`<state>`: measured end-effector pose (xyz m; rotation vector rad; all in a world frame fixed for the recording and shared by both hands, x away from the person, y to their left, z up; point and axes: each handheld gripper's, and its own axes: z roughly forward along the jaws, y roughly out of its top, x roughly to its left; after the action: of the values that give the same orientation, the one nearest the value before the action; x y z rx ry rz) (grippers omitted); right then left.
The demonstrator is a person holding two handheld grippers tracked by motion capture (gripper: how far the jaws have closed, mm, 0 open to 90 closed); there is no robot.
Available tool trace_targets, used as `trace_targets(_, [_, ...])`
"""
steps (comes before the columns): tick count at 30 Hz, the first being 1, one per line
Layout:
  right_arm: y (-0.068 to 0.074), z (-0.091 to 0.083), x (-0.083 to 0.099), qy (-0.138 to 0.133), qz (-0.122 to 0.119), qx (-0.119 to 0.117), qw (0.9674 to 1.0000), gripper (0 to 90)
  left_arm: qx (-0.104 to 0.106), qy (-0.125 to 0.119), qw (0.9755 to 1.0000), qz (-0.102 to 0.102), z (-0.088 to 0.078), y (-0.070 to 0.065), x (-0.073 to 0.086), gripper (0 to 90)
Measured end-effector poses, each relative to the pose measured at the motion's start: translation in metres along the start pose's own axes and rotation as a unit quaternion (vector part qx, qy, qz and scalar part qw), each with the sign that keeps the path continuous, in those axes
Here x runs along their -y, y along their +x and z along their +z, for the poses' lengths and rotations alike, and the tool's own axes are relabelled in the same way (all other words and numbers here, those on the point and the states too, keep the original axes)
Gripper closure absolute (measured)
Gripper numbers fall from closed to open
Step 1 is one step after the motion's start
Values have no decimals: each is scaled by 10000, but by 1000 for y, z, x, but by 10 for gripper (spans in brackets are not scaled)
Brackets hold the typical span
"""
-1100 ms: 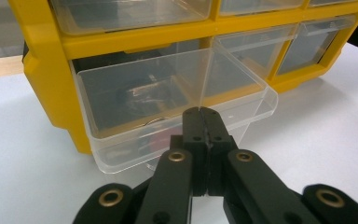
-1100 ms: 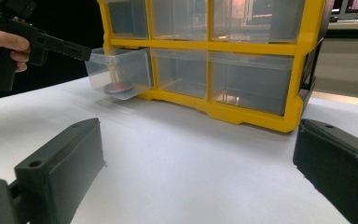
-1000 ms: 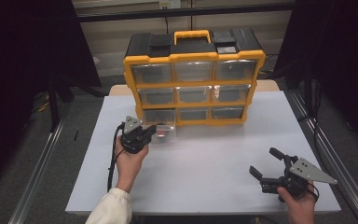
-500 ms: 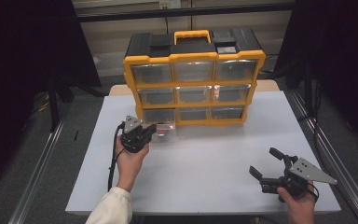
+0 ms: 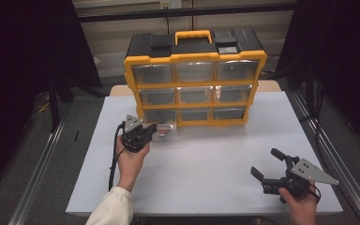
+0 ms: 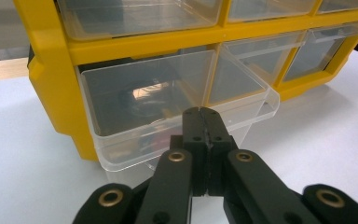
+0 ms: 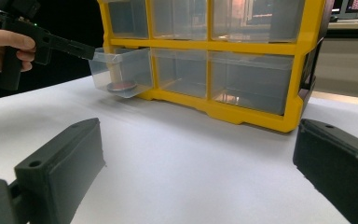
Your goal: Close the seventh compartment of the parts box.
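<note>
Gripping the pulled-out drawer [image 6: 177,107] by its front lip, left gripper [image 6: 204,116] fingers closed; drawer's slide axis runs straight into the organizer [image 5: 194,79]; right gripper [image 5: 272,166] open, well apart.

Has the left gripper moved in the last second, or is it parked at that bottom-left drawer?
No. The left gripper sits at the same spot against the yellow organizer, shut on the pulled-out drawer lip.

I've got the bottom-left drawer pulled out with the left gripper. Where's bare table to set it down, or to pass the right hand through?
Bare white table lies between the left gripper and the open right gripper, in front of the yellow organizer. Another free strip runs right of the organizer to the table's edge. It is crowded only at the pulled-out drawer.
</note>
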<state>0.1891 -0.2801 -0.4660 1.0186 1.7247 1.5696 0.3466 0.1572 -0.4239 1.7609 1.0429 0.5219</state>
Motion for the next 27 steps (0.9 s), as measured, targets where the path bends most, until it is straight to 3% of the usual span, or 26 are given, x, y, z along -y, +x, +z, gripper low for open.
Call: trace_targets(27, [-2, 1, 1, 40, 30, 31, 10000, 13, -120, 20, 9999, 98, 4, 3, -2, 900])
